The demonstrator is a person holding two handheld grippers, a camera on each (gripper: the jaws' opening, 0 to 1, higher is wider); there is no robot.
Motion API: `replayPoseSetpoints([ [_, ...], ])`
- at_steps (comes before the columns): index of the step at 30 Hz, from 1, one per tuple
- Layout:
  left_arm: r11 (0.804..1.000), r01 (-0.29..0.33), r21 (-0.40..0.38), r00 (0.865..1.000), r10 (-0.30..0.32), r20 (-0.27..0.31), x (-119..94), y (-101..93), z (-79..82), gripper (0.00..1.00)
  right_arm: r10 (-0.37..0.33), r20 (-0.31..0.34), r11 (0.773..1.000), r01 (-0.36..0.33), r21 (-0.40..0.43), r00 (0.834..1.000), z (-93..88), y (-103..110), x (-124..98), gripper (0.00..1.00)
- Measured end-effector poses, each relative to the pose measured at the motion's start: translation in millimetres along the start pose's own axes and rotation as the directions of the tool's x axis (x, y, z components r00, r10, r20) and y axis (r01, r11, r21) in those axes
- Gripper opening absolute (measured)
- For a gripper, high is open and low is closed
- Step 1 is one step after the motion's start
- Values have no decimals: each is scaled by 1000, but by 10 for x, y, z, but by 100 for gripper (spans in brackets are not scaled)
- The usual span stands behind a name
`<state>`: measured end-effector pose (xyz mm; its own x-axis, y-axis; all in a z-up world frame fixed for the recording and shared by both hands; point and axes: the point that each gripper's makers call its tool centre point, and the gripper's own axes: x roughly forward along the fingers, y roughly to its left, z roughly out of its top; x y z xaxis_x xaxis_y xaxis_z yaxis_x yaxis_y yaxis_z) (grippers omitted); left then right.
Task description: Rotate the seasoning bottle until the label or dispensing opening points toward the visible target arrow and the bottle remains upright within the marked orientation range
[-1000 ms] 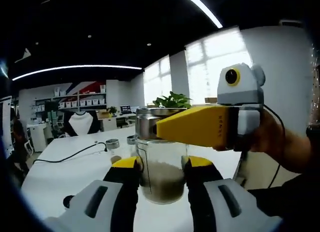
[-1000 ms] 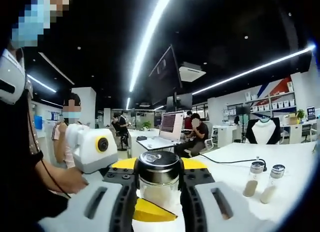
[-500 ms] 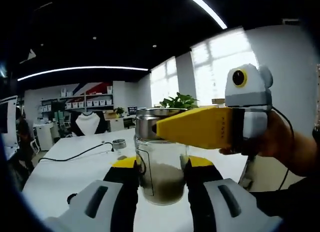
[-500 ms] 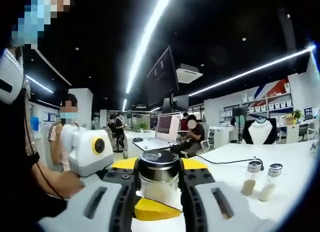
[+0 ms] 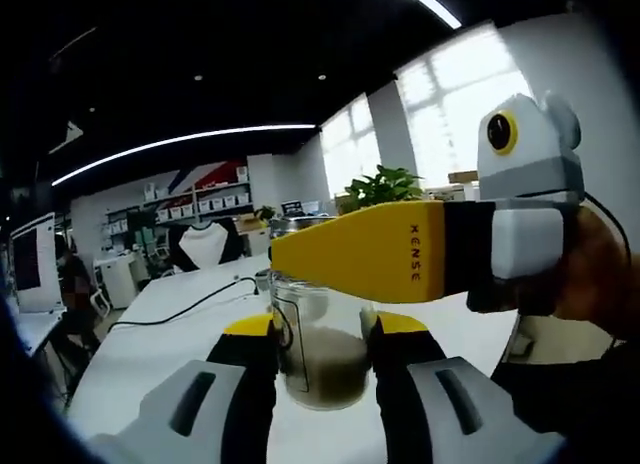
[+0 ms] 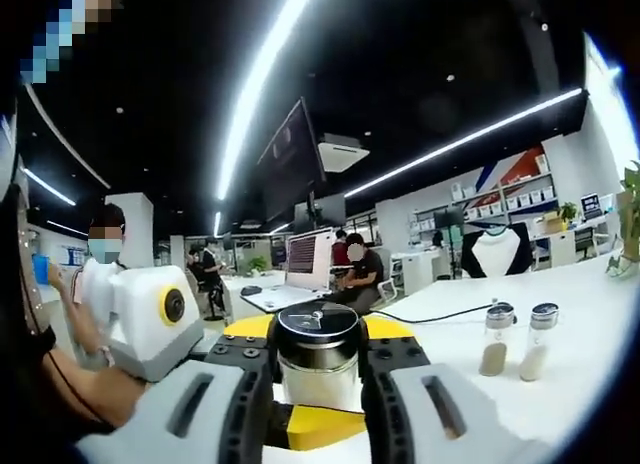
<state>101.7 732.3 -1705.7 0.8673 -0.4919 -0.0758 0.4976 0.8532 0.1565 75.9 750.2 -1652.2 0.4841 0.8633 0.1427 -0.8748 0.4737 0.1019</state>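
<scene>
The only lettering I can read is "XENSE", printed in dark capitals along the yellow side of the right gripper point(image 5: 400, 264) where it crosses my left gripper view.

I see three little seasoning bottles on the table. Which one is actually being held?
The wide seasoning bottle with the dark lid: the right tongs clamp its cap and the left tongs its glass body. The two slim shakers stand untouched farther back.
</scene>
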Motion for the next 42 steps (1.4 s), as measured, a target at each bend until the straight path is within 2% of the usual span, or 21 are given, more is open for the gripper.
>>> replayPoseSetpoints([
  [4,999,45,-23,999,-45,9,4,-59,11,38,36,-29,998,-38,-45,999,1,30,-36,28],
  [11,992,116,-47,993,-115,18,10,-171,11,38,139,-61,989,-142,-46,988,-18,56,-120,28],
  [15,990,141,-26,990,-141,15,17,-233,3,38,179,-54,983,-180,-19,982,-32,35,-190,28],
  [21,987,160,3,987,-160,29,32,-297,41,37,235,-26,971,-236,-34,972,7,45,-256,28],
  [23,989,145,11,989,-146,33,40,-287,48,37,229,-22,973,-230,-33,973,13,44,-244,29],
  [25,992,123,-16,992,-122,34,49,-250,42,37,206,-17,978,-207,-20,978,8,33,-219,29],
  [28,1000,28,1,1000,-28,-1,68,-81,-28,37,115,-34,993,-115,3,993,-45,-37,-149,29],
  [32,1000,-14,-18,1000,14,-11,61,6,-56,37,49,-38,999,-49,1,998,-79,3,-36,32],
  [35,999,-32,-18,999,32,-13,50,33,-59,37,-5,-61,999,2,-50,998,-95,-26,19,31],
  [38,999,-50,-18,999,50,-15,41,63,-61,37,-33,-66,997,28,-67,997,-97,-26,67,30],
  [42,999,-51,-18,999,51,-18,38,64,-68,37,-39,-52,999,37,-34,998,-96,-83,63,29],
])
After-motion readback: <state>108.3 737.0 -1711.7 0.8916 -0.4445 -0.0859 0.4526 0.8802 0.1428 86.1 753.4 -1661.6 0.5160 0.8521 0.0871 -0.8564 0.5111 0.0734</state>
